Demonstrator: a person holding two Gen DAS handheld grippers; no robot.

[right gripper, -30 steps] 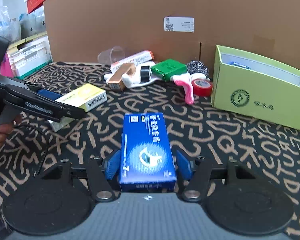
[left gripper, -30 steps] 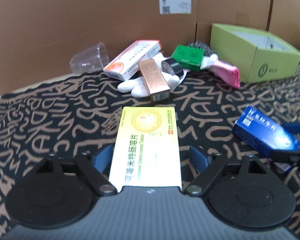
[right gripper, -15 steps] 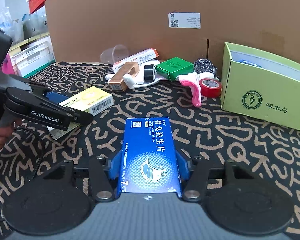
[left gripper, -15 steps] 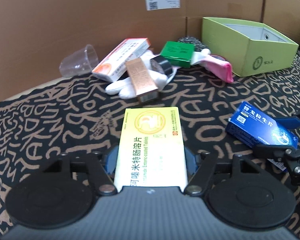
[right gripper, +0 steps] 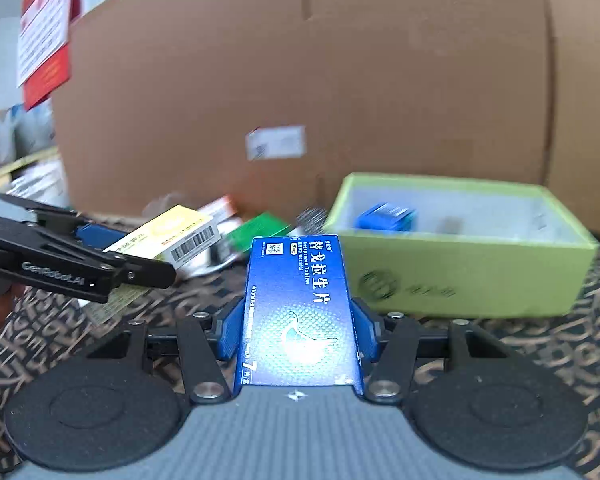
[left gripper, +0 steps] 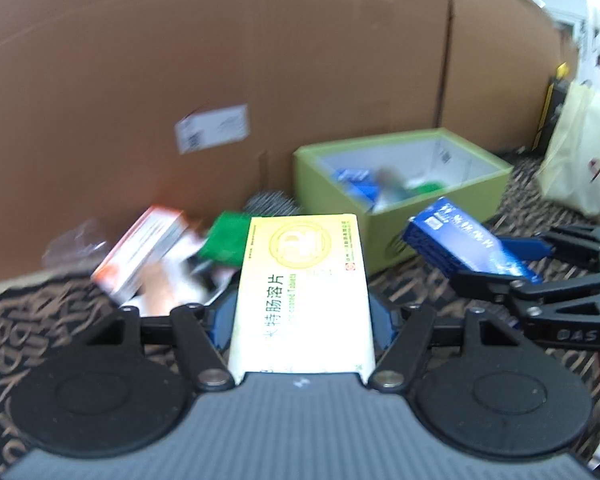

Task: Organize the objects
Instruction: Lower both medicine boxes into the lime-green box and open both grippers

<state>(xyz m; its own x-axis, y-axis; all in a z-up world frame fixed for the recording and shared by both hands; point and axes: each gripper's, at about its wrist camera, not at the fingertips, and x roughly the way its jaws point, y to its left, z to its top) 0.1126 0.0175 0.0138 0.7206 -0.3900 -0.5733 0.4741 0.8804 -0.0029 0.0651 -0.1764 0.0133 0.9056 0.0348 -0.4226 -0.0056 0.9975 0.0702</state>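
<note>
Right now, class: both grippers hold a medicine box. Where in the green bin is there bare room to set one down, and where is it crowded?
The green bin looks bare along its right half, beside the right wall. Its left end is crowded, with a blue box already inside. The pile around the green packet, left of the bin, is cluttered too.

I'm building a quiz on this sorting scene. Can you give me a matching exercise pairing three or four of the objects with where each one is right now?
Things:
1. yellow medicine box
2. blue medicine box
3. small blue carton
4. green flat box

Places:
A. inside the open light-green cardboard box
B. between the fingers of the right gripper
C. on the patterned cloth by the cardboard wall
D. between the fingers of the left gripper

Pairs: 1-D, 2-B, 3-A, 4-C
</note>
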